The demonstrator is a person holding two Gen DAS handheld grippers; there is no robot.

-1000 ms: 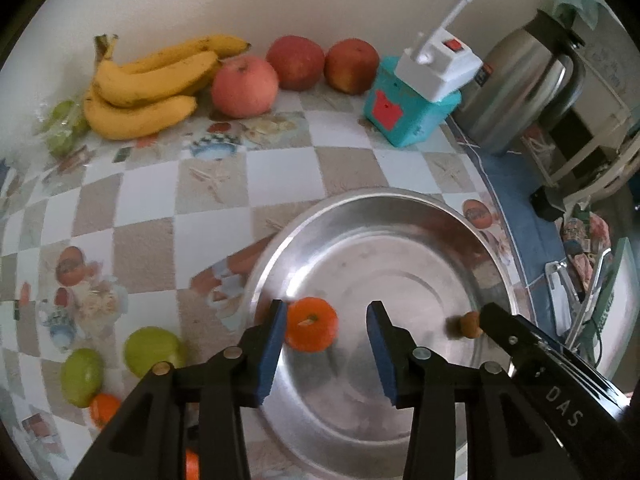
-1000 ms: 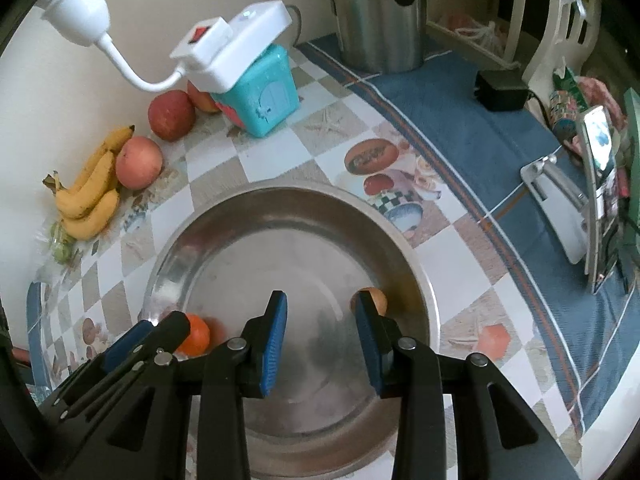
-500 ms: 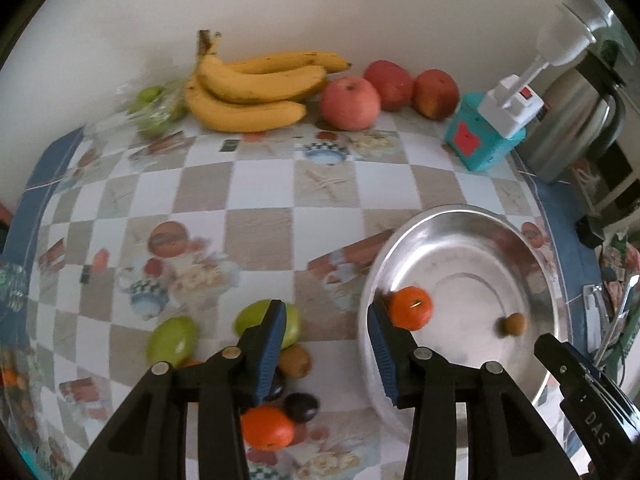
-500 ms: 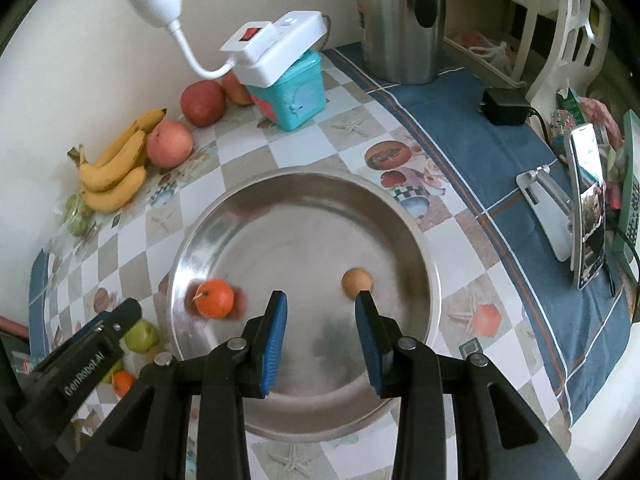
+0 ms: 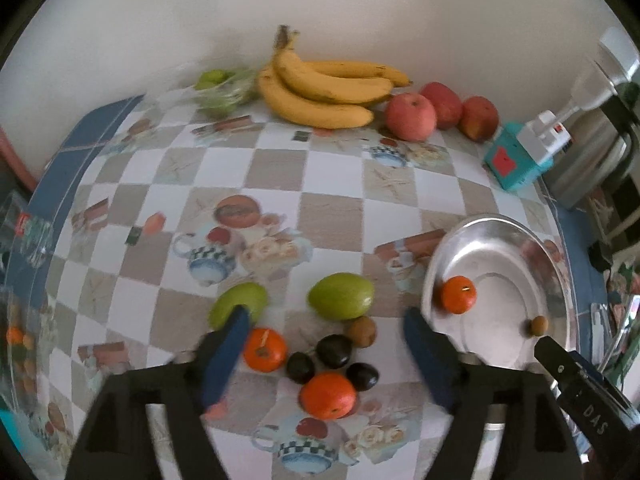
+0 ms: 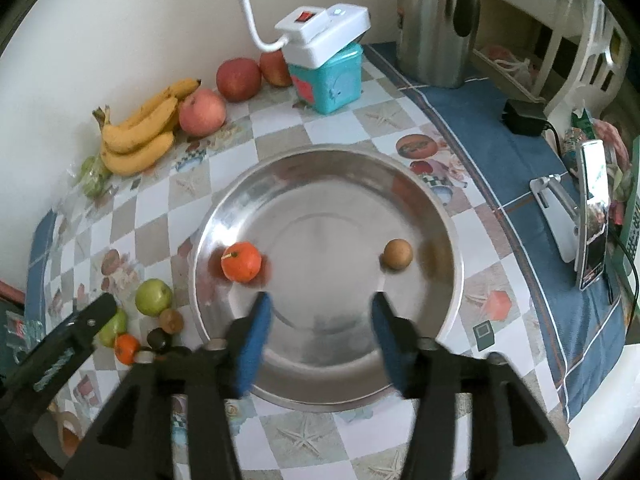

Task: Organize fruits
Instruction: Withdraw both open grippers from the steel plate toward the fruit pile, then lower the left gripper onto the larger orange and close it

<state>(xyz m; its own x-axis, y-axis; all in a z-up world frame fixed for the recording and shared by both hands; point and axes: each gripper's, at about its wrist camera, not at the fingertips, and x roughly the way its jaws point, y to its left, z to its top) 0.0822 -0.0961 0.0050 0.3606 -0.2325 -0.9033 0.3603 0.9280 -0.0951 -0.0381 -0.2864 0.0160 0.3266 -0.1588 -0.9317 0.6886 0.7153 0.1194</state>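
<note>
A steel bowl (image 6: 440, 216) (image 5: 556, 276) holds an orange (image 6: 241, 261) (image 5: 459, 294) and a small brown fruit (image 6: 396, 254) (image 5: 538, 325). My left gripper (image 5: 326, 344) is open and empty above a cluster on the table: two green fruits (image 5: 341, 295), two oranges (image 5: 328, 395), three dark plums (image 5: 334, 350) and a small brown fruit (image 5: 361, 331). My right gripper (image 6: 320, 332) is open and empty over the bowl's near side.
Bananas (image 5: 324, 92), three red apples (image 5: 410, 117) and a bag of green fruit (image 5: 220, 92) lie along the back wall. A teal box with a white lamp (image 6: 328, 68) and a steel kettle (image 6: 436, 20) stand at the back right. A phone on a stand (image 6: 592, 216) is at the right.
My left gripper has swung left from the bowl to above the loose fruit cluster and its jaws have opened wider. My right gripper has pulled back from the bowl and opened wider.
</note>
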